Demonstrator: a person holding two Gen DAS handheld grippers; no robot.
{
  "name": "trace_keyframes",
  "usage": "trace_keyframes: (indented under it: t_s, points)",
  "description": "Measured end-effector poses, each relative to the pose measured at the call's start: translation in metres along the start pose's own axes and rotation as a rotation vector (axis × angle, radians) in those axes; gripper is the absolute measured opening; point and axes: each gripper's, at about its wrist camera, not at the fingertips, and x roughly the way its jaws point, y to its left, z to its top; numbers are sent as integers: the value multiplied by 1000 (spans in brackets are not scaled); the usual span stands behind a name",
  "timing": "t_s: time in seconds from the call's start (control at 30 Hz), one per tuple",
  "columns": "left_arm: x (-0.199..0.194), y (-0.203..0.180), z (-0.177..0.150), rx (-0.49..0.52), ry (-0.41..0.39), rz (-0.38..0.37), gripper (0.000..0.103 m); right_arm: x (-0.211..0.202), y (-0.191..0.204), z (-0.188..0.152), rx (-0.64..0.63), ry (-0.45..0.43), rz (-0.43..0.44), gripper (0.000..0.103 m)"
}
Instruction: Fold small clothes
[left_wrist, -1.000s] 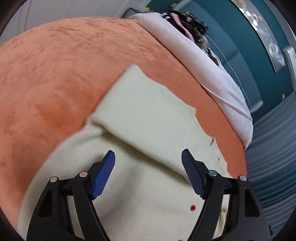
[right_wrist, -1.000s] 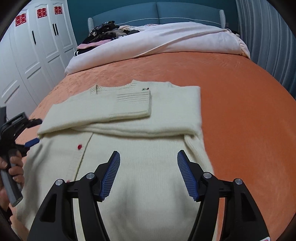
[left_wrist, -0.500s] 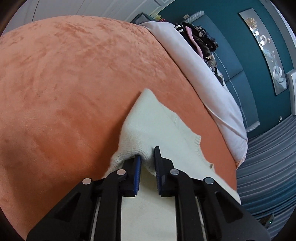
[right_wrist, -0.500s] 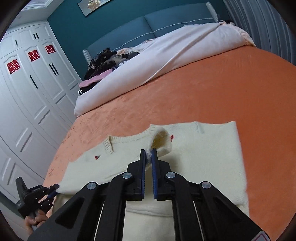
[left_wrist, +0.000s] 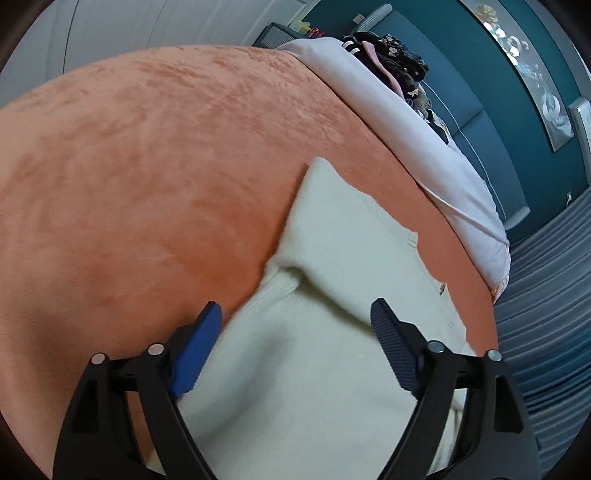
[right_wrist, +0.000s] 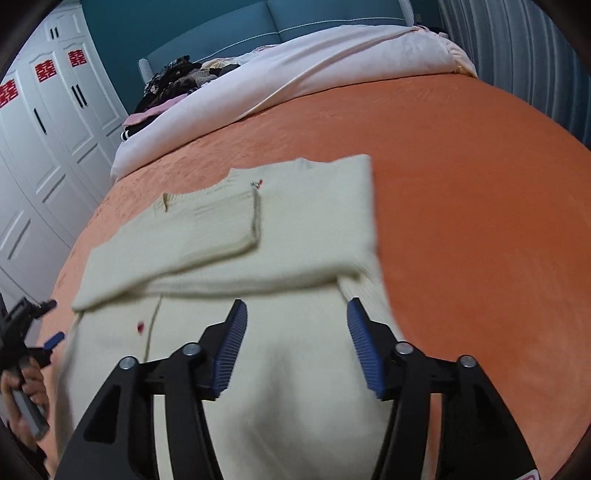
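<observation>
1. Folding a cream cardigan (right_wrist: 303, 236) is the job in hand; it lies flat on the orange bedspread (right_wrist: 480, 184), near the front edge of the bed, with both sleeves crossed over the chest, so the sleeve stage looks done and the body fold is not yet made
2. Right gripper (right_wrist: 297, 345) hangs over the lower right part of the garment with its blue pads spread wide and nothing between them
3. Left gripper (left_wrist: 297, 349) hovers over the left side of the cardigan (left_wrist: 351, 280), its pads also wide apart and empty; from the right camera it shows at the far left edge, in the person's hand (right_wrist: 22, 387)
4. Next move, as I judge it: each gripper drops to the hem nearest the person, pinches a corner, and carries it up toward the collar (right_wrist: 199, 194) so the body halves over the sleeves
5. Both pinches should catch every layer at the hem, or the fold will slide apart
6. Knit is soft, thick and limp, with ribbed cuffs (right_wrist: 255, 218) and small red buttons (right_wrist: 140, 326) down the front; it will sag between two grip points
7. Bedspread has a velvety, mottled nap that should hold the wool in place
8. Pale pink quilt (right_wrist: 332, 62) is bunched along the far side, well apart from the work
</observation>
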Motion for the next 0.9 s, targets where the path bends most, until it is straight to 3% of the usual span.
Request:
trace_keyframes:
  t_s: [0.1,0.2,0.27,0.37,0.5,0.53,0.57,0.6,0.63,0.73,0.9]
  points:
    - [-43,26,-37,89,53,60,87,-41,-28,-66,-4,107,-33,63]
    - [-75,58,-79,48,148,77,91,-69,-39,-124,48,213,6,64]
    - [-92,72,-104,6,173,41,91,-79,-38,-154,95,260,81,65]
    - [-105,66,-127,33,152,28,96,-85,-22,-171,101,218,103,71]
    - [-97,55,-134,5,181,-23,92,-70,-5,-156,162,156,168,71]
    - [-92,53,-133,-3,200,-32,73,-66,-4,-152,186,143,173,61]
    - [-88,54,-133,-18,226,-35,47,-62,-3,-147,216,138,172,50]
    - [-86,53,-131,-32,246,-48,34,-58,-4,-141,243,138,166,16]
    - [-86,54,-129,-50,264,-61,9,-59,-4,-136,277,127,176,9]
    - [-110,50,-123,-63,230,-89,8,-92,-4,-124,323,55,239,8]
    - [-179,35,-129,46,192,-130,8,-162,1,-126,231,21,260,7]
